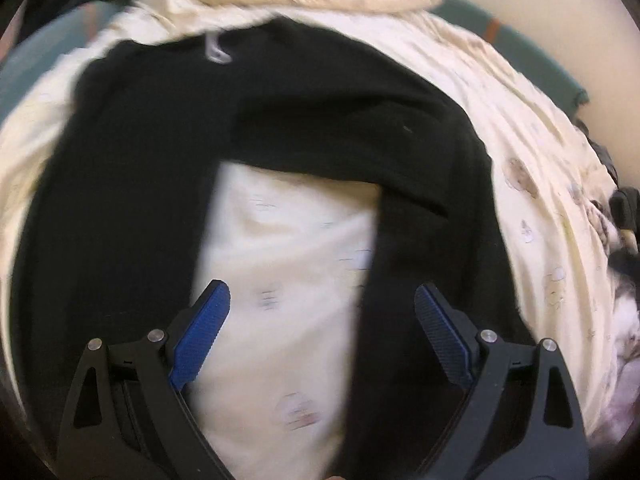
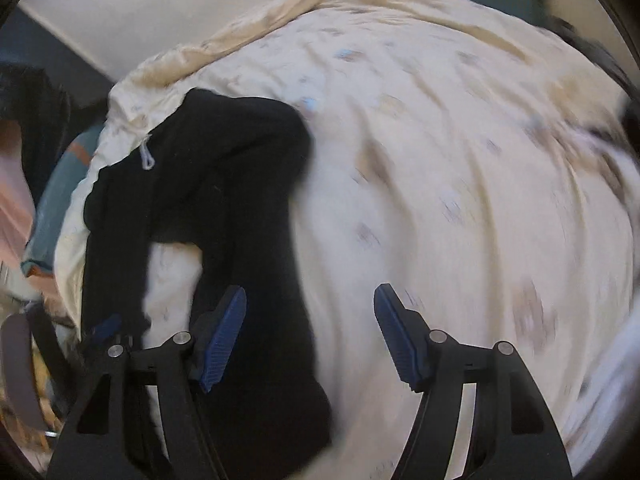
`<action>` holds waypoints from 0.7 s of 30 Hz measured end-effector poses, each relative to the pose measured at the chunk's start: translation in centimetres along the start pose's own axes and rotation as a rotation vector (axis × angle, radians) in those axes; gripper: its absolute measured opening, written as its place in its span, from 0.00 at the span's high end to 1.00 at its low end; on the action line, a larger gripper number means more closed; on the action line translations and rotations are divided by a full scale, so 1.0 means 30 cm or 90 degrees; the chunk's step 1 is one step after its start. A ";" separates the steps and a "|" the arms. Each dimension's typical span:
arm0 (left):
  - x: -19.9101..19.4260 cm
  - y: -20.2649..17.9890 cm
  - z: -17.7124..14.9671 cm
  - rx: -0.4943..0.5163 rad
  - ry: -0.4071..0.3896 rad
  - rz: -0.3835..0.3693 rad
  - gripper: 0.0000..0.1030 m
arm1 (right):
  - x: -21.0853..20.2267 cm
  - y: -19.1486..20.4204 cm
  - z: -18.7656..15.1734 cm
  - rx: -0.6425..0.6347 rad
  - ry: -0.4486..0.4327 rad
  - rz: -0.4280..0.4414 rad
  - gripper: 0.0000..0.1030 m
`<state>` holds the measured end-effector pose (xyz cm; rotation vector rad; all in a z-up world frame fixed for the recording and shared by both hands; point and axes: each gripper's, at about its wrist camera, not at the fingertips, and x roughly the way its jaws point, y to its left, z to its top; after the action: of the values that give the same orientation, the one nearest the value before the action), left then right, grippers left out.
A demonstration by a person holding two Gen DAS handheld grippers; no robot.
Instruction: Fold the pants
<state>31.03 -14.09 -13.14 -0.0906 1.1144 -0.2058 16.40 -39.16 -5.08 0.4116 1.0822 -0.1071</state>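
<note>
The pants (image 1: 152, 152) lie legs toward both released grippers, left (image 1: 322, 300) astride the gap, right (image 2: 310, 300) nearer one leg.

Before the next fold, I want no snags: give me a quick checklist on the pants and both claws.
1. Left claw empty and open: ok.
2. Right claw empty and open: ok.
3. Black pants resting on the cream bedsheet, nothing on top: ok.
4. Legs together: not ok, sheet shows between them.
5. Drawstring tucked in: not ok, it lies loose at the waistband.
6. Leg hems aligned: cannot tell, out of view.
</note>
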 end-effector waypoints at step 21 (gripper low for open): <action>0.024 0.078 0.051 -0.119 0.002 -0.016 0.97 | 0.085 -0.155 -0.070 0.136 0.020 0.137 0.33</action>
<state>32.99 -12.00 -13.52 -0.2705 1.1335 -0.1246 14.54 -42.37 -9.44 0.7211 1.0543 -0.0254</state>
